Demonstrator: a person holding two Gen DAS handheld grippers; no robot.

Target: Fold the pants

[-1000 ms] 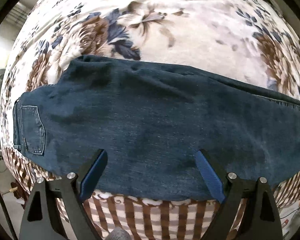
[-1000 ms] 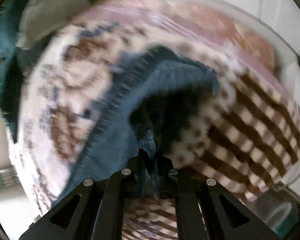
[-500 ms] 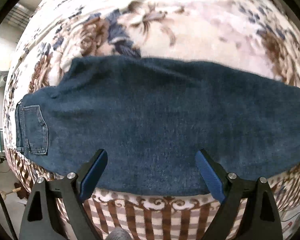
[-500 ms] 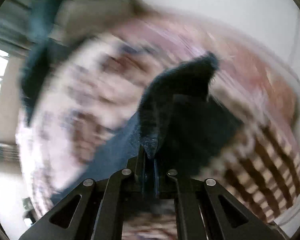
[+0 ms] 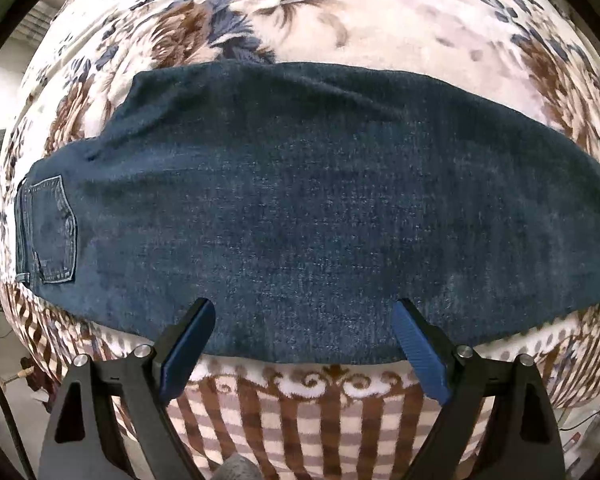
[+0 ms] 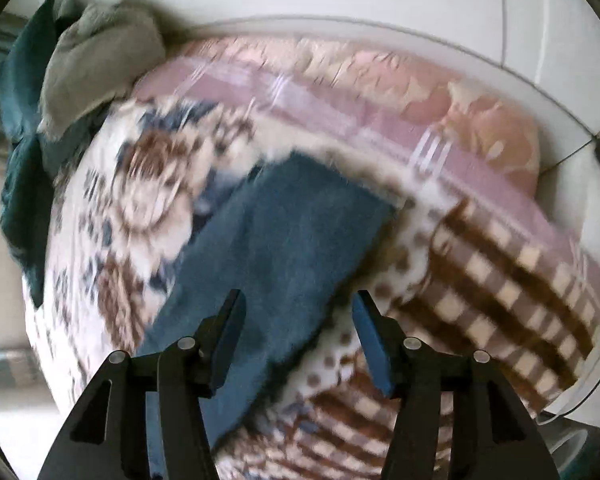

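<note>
Dark blue jeans (image 5: 300,208) lie flat across the flowered blanket, folded lengthwise, with the waistband and a back pocket (image 5: 54,228) at the left. My left gripper (image 5: 302,320) is open and empty, over the jeans' near edge. In the right wrist view the leg end of the jeans (image 6: 284,248) lies on the blanket. My right gripper (image 6: 298,312) is open and empty just above that leg end. The view is blurred by motion.
The bed is covered by a flowered blanket (image 5: 340,12) with a brown checked border (image 5: 300,412) at the near edge. A heap of grey and teal clothes (image 6: 60,80) lies at the far left corner. A pink quilt (image 6: 380,92) lies along the white wall.
My right gripper was shut on the lifted leg end of the jeans; it has now opened and the leg lies on the bed. The left gripper stayed open and hardly moved.
</note>
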